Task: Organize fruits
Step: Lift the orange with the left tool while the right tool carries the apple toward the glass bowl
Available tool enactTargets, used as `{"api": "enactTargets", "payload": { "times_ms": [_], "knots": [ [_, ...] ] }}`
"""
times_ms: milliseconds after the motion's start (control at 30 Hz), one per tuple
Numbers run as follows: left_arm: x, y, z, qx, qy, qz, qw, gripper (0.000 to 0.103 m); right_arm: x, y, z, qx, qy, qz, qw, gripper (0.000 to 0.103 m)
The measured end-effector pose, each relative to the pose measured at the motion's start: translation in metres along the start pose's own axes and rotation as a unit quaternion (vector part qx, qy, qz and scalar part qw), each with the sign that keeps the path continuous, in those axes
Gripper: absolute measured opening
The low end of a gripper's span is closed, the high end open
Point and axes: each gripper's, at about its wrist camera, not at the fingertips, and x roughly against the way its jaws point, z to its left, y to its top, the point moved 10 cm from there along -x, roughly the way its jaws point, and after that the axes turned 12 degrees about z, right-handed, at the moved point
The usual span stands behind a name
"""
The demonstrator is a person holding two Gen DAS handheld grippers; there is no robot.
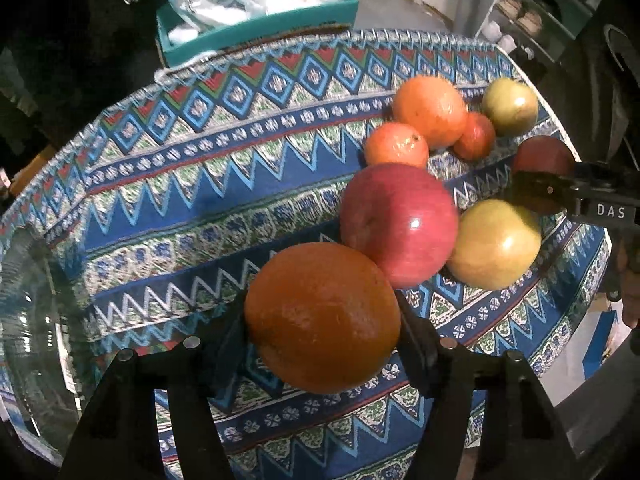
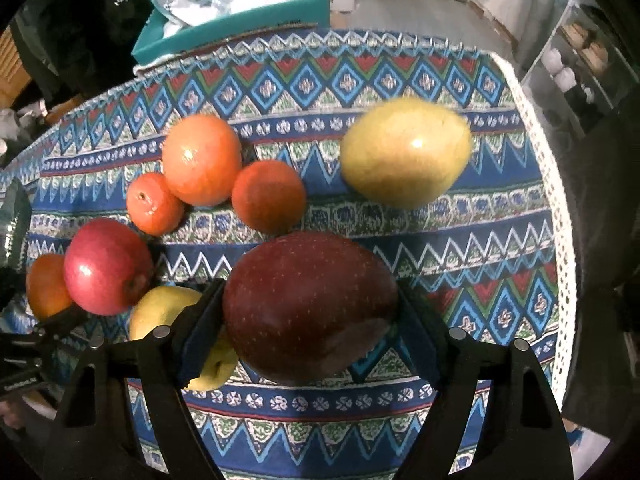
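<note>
The left gripper [image 1: 322, 336] is clamped on a large orange [image 1: 322, 318], the right gripper [image 2: 310, 320] on a dark red apple [image 2: 310, 308], both above the patterned tablecloth [image 1: 192, 208]. From the left wrist, a pink-red apple [image 1: 398, 222] sits at 1 o'clock beyond the orange, a yellow apple [image 1: 494, 244] touching it at 2, and smaller oranges [image 1: 430, 110] farther at 1. A glass bowl [image 1: 24, 300] lies at 9 o'clock

left tongs [image 1: 322, 344]: your black arms, silver pins, blue pads
right tongs [image 2: 308, 320]: same build; white "DAS" marking
</note>
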Motion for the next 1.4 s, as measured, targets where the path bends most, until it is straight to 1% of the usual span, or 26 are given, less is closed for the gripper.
{"api": "enactTargets", "payload": {
  "times_ms": [33,267,400,533,633,733,867,967,1167,1400],
  "knots": [
    [0.005,0.000,0.002,0.002,0.001,-0.005,1.0000,0.069,0.004,0.002,0.002,0.000,-0.002,-0.012,1.000,0.081],
    [0.030,0.008,0.012,0.017,-0.001,-0.029,0.9994,0.069,0.030,0.012,0.018,0.020,0.002,-0.056,0.998,0.081],
    [0.044,0.009,0.013,0.021,0.003,-0.048,0.9986,0.069,0.047,0.019,0.032,0.029,0.010,-0.079,0.996,0.081],
    [0.058,0.010,0.019,0.024,0.010,-0.066,0.9975,0.069,0.062,0.019,0.043,0.039,0.014,-0.099,0.994,0.081],
    [0.066,0.010,0.023,0.027,0.009,-0.076,0.9967,0.069,0.074,0.016,0.048,0.047,0.023,-0.110,0.993,0.081],
    [0.076,0.010,0.028,0.028,0.014,-0.086,0.9958,0.069,0.086,0.018,0.058,0.055,0.033,-0.123,0.990,0.081],
    [0.090,0.010,0.037,0.038,0.011,-0.099,0.9943,0.069,0.102,0.024,0.074,0.065,0.042,-0.142,0.987,0.081],
    [0.102,0.010,0.046,0.045,0.018,-0.114,0.9923,0.069,0.114,0.028,0.085,0.074,0.047,-0.155,0.984,0.081],
    [0.124,0.006,0.063,0.060,0.014,-0.133,0.9892,0.069,0.135,0.034,0.115,0.095,0.065,-0.177,0.977,0.081],
    [0.142,-0.003,0.081,0.076,0.013,-0.148,0.9860,0.069,0.155,0.039,0.154,0.124,0.080,-0.192,0.970,0.081]
  ]
}}
